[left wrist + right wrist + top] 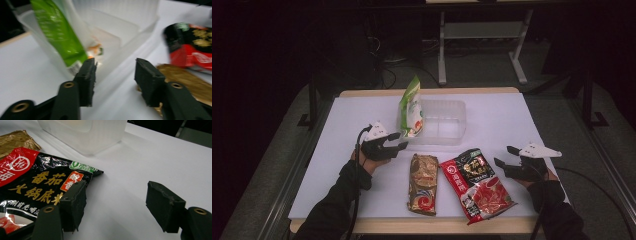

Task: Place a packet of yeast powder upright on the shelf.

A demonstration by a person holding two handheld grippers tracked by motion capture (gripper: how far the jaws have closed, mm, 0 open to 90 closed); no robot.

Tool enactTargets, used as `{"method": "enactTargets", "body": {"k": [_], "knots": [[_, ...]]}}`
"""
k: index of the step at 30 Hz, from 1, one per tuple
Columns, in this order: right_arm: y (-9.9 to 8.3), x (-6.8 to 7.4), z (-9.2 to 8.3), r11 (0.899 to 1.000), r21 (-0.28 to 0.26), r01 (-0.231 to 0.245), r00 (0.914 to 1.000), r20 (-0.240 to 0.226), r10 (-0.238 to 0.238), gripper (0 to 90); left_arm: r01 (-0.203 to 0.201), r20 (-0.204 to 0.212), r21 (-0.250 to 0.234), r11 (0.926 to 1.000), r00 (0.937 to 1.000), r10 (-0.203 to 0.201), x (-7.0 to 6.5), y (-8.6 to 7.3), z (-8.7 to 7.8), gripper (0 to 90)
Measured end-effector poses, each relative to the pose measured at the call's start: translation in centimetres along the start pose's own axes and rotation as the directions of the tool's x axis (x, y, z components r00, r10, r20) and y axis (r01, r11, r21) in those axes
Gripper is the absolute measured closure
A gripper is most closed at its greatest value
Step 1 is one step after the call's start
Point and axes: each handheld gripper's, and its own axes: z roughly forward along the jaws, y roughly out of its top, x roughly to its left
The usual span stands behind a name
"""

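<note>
The green bag stands tilted in the clear bin at upper centre, leaning on its left wall, seemingly just let go. The left tool beside it has its jaws apart and empty. The right tool, jaws apart, waits by the red-black pouch printed 番茄火锅底料; a gold pack lies left of it on the tabletop.
</note>
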Motion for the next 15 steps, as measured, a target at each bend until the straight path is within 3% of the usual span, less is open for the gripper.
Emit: {"method": "enactTargets", "body": {"k": [1, 2, 4, 6, 7, 10, 12, 14, 15], "knots": [[0.0, 0.0, 0.0, 1.000, -0.001, 0.001, 1.0000, 0.000, -0.001, 31.8, 0.000, 0.000, 0.000, 1.0000, 1.0000, 0.000, 0.0, 0.0, 0.0, 45.6], [0.0, 0.0, 0.0, 1.000, -0.003, 0.003, 1.0000, 0.000, -0.003, 31.8, 0.032, 0.057, 0.008, 0.9995, 0.9978, -0.032, -0.3, -0.3, -0.1, 44.6], [0.0, 0.0, 0.0, 1.000, -0.004, 0.003, 1.0000, 0.000, -0.003, 31.8, 0.043, 0.069, 0.015, 0.9990, 0.9966, -0.044, -0.4, -0.4, -0.1, 40.1], [0.0, 0.0, 0.0, 1.000, 0.000, 0.001, 1.0000, -0.001, -0.001, 31.8, 0.072, 0.118, 0.042, 0.9965, 0.9900, -0.077, -0.8, -0.8, 0.3, 37.4], [0.0, 0.0, 0.0, 1.000, 0.000, 0.001, 1.0000, -0.001, -0.001, 31.8, 0.072, 0.118, 0.042, 0.9965, 0.9900, -0.077, -0.8, -0.8, 0.3, 35.7], [0.1, 0.1, 0.0, 1.000, -0.005, 0.009, 1.0000, 0.000, -0.009, 31.8, 0.098, 0.155, 0.065, 0.9930, 0.9820, -0.107, -0.9, -1.3, 0.9, 35.7], [0.1, 0.2, 0.0, 1.000, -0.002, 0.014, 0.9999, -0.001, -0.014, 31.8, 0.128, 0.181, 0.085, 0.9881, 0.9732, -0.142, -1.0, -1.6, 1.5, 32.8], [0.1, 0.1, 0.0, 1.000, -0.003, 0.013, 0.9999, 0.000, -0.013, 31.7, 0.132, 0.180, 0.087, 0.9874, 0.9728, -0.146, -1.0, -1.6, 1.6, 32.3], [0.1, 0.1, 0.0, 1.000, -0.004, 0.012, 0.9999, -0.001, -0.012, 31.6, 0.140, 0.191, 0.091, 0.9860, 0.9694, -0.155, -1.1, -1.7, 1.8, 31.9]]}}
